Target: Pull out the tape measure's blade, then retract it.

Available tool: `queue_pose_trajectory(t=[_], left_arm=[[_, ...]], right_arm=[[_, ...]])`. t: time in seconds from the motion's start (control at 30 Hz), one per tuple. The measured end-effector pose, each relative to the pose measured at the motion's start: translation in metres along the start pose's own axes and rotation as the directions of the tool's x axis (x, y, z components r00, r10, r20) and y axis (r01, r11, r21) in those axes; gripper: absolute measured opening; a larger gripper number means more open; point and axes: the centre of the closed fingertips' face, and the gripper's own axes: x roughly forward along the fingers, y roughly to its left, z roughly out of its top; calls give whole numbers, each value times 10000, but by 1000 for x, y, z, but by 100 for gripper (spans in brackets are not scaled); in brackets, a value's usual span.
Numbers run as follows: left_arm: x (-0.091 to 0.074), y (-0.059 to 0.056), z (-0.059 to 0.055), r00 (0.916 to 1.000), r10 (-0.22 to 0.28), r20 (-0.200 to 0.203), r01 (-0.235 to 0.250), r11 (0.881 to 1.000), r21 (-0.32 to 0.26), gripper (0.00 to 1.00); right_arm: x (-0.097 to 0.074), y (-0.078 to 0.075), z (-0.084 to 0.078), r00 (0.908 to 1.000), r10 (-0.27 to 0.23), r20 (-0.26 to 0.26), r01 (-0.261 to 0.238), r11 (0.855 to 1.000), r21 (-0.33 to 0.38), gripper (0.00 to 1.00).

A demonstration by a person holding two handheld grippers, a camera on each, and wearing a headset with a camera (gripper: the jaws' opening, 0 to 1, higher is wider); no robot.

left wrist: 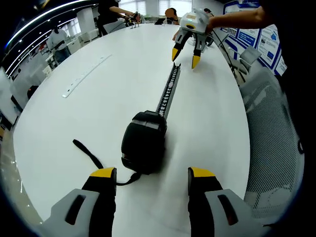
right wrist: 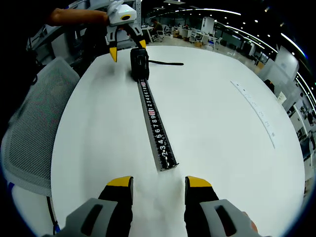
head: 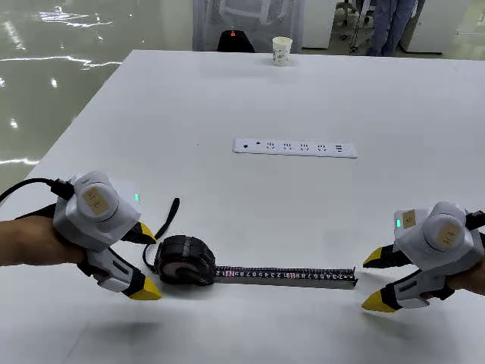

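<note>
Progress: the pull-out half looks done. The blade point(head: 288, 274) lies drawn out of the tape measure point(head: 184, 260) and flat on the desk point(head: 250, 98). Retracting is what's left.
Where it is: at the near edge of the desk, about 6 o'clock in the head view, between the two grippers.
Long axis: runs 9 to 3 o'clock in the head view. The black case is at the 9 o'clock end and the blade's hook end point(head: 354, 277) points to 3 o'clock. The numbered face is up.
Strap: the case's black strap point(head: 168, 216) trails off toward 11 o'clock from the case.
Left gripper point(head: 150, 262): jaws spread wide with nothing between them, set just beside the case's 9 o'clock end. I cannot tell whether they touch it.
Right gripper point(head: 373, 282): jaws parted and holding nothing, with the hook end just ahead of the gap and apart from both tips.
Judgement: neither gripper holds the blade, yet it is out (probably locked, though no lock can be made out).
Elsewhere: a power strip point(head: 294, 147) lies at 12 o'clock from the blade, and a paper cup point(head: 281, 51) stands at the far edge.
</note>
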Motion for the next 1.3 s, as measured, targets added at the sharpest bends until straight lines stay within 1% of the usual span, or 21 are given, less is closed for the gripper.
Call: queue_pose_trajectory(t=[0.1, 0.3, 0.43, 0.47, 0.67, 0.77, 0.83, 1.03, 1.07, 1.1, 1.17, 1.2, 1.23, 1.3], left_arm=[[-1, -4, -2, 9999, 81, 66, -80, 9999, -96, 57], [-4, -10, -4, 9988, 312, 369, -290, 9978, -590, 61], [-6, -13, -6, 9977, 470, 494, -427, 9955, -844, 63], [-7, -15, -6, 9971, 504, 572, -450, 9947, -920, 64], [-9, -23, -9, 9951, 698, 704, -609, 9906, -1223, 68], [-10, -29, -10, 9942, 745, 778, -636, 9889, -1345, 69], [-11, -31, -9, 9927, 832, 874, -704, 9875, -1410, 69], [-14, -39, -6, 9848, 1211, 1241, -962, 9770, -1901, 71], [-14, -41, -5, 9816, 1335, 1363, -1038, 9732, -2052, 71], [-15, -43, -5, 9801, 1383, 1421, -1063, 9714, -2125, 72], [-16, -45, -4, 9737, 1655, 1568, -1260, 9638, -2348, 73], [-17, -47, -3, 9684, 1829, 1697, -1368, 9580, -2519, 73], [-17, -48, -2, 9646, 1935, 1794, -1414, 9530, -2679, 74], [-18, -53, -1, 9603, 2034, 1910, -1458, 9494, -2781, 75]], right_arm=[[-4, 3, -1, 9999, -114, 114, 112, 9998, 155, 42], [-11, 9, -2, 9982, -453, 404, 433, 9978, 503, 45], [-14, 13, 0, 9964, -623, 568, 581, 9956, 731, 47], [-15, 16, 0, 9957, -666, 639, 611, 9946, 837, 48], [-17, 24, -2, 9932, -854, 791, 762, 9907, 1129, 52], [-18, 28, -3, 9911, -994, 883, 870, 9871, 1344, 54], [-20, 31, -2, 9894, -1075, 981, 929, 9853, 1431, 54], [-24, 39, 0, 9822, -1386, 1272, 1142, 9766, 1822, 59], [-25, 40, 1, 9797, -1491, 1337, 1224, 9742, 1898, 60], [-26, 40, 2, 9779, -1562, 1389, 1272, 9721, 1972, 60], [-28, 42, 5, 9705, -1804, 1600, 1445, 9663, 2129, 61], [-29, 44, 6, 9667, -1910, 1703, 1509, 9630, 2234, 61], [-30, 45, 6, 9656, -1941, 1729, 1525, 9616, 2282, 61], [-31, 49, 7, 9613, -2095, 1791, 1642, 9572, 2382, 62]])
